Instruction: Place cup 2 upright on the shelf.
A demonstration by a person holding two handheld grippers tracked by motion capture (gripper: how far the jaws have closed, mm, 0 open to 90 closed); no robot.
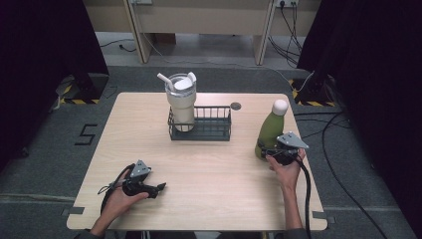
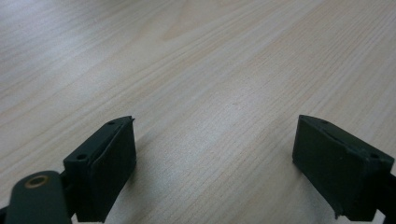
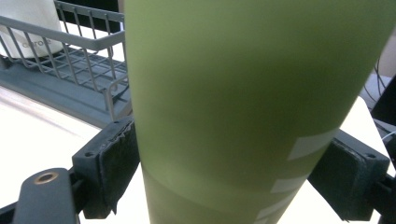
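At frame right, the right hand-held gripper (image 1: 272,152) clamps the green bottle (image 1: 269,130), likely lifting next toward the basket (image 1: 200,130); the left hand-held gripper (image 1: 160,188) rests wide open, empty.

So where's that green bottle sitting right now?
In the high view the green bottle stands near the table's right edge, right of the wire basket, clamped low down between the right tongs.

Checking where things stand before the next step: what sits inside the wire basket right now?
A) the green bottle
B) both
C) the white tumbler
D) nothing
C: the white tumbler stands in the left end of the wire basket, while the green bottle stands outside it between the right gripper's jaws.
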